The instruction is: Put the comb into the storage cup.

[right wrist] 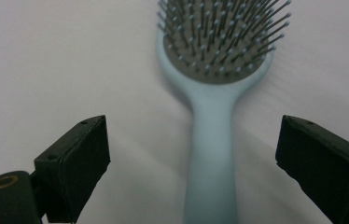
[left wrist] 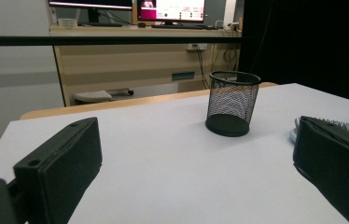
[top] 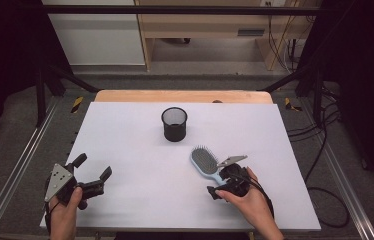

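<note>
A black wire-mesh cup (top: pixel 174 124) stands upright mid-table on the pale lilac tabletop (top: pixel 125 130), and beyond the far edge sits a light wooden desk (left wrist: pixel 130 56) carrying monitors (left wrist: pixel 170 9).

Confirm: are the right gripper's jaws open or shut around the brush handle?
Open. The right gripper has its jaws apart, either side of the hairbrush handle, touching neither.

Pale blue hairbrush (right wrist: pixel 210 140) (grey pad), seemingly black mesh cup (top: pixel 174 124).
</note>
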The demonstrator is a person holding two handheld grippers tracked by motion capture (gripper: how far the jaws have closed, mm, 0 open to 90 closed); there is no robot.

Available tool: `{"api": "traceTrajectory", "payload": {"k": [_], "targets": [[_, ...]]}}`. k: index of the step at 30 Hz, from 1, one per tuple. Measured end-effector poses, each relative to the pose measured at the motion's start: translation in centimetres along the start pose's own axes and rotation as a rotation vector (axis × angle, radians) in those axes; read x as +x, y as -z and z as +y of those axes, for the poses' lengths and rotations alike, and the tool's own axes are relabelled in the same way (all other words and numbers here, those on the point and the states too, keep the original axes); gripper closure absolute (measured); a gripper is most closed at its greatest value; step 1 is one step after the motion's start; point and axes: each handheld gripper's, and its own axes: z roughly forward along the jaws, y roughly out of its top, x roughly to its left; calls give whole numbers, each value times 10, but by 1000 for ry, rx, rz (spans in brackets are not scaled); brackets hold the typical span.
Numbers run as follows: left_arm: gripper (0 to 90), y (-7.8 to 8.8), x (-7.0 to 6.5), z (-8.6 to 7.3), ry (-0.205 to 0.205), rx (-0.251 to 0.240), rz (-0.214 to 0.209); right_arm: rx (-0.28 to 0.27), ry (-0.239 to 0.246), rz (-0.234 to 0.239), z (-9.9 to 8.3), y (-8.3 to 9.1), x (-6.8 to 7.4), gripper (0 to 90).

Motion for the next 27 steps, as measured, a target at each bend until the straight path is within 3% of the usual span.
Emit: {"api": "traceTrajectory", "payload": {"k": [3,8,11,12,13,19,27], "targets": [[13,-2,-3,0,-3,8,0,5,-21,0,6,-7,-4,112],[13,-5,-4,1,-14,4,-5,8,-15,-6,2,-8,-3,144],[14,-5,-3,0,-20,12,-5,-20,-30,0,1,-7,-3,255],[14,-5,-3,0,-17,12,-5,-20,-30,0,1,-7,-3,255],[14,-5,-3,0,-15,9,-6,-36,-33,-3,5,-7,-3,325],[14,-4,-2,-1,-12,12,-8,-19,-60,-2,6,-12,-10,433],[17,-4,-5,0,-23,8,-22,-7,-40,-24,7,-16,-8,503]]}}
